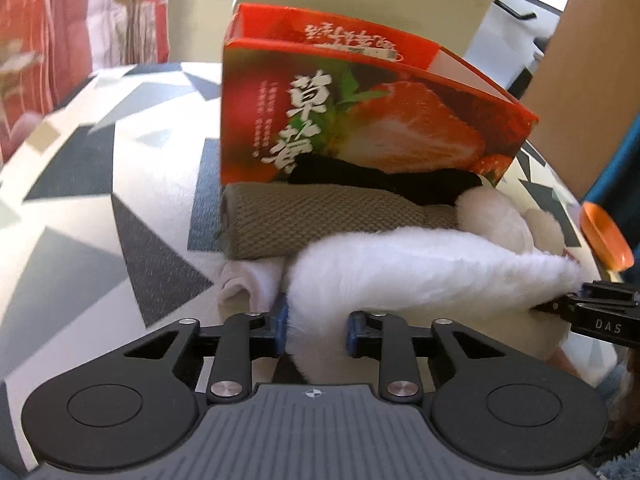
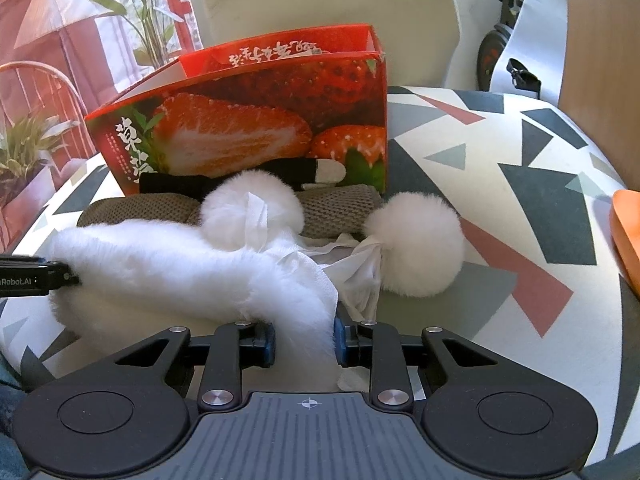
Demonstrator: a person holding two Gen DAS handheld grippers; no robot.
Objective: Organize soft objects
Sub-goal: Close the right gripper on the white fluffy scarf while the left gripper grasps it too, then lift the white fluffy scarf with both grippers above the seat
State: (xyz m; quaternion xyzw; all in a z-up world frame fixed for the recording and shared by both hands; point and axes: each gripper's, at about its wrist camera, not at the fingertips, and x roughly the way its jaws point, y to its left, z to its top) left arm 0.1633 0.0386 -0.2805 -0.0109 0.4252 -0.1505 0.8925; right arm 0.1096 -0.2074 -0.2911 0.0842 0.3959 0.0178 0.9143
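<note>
Bright daylight from behind, soft shadows, fisheye-bent edges, dark corners, slight blur

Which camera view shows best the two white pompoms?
The right wrist view: both white pompoms show whole, beside the brown knit cloth. The left wrist view shows them only partly, behind the white fur piece.

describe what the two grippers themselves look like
Both the left gripper and right gripper are matte black linkages with silver pivot screws, blue pads on the jaws, round side discs and a ribbed grey base bearing a crosshair mark. White lettering shows on their sides. No cables or sleeves visible.
</note>
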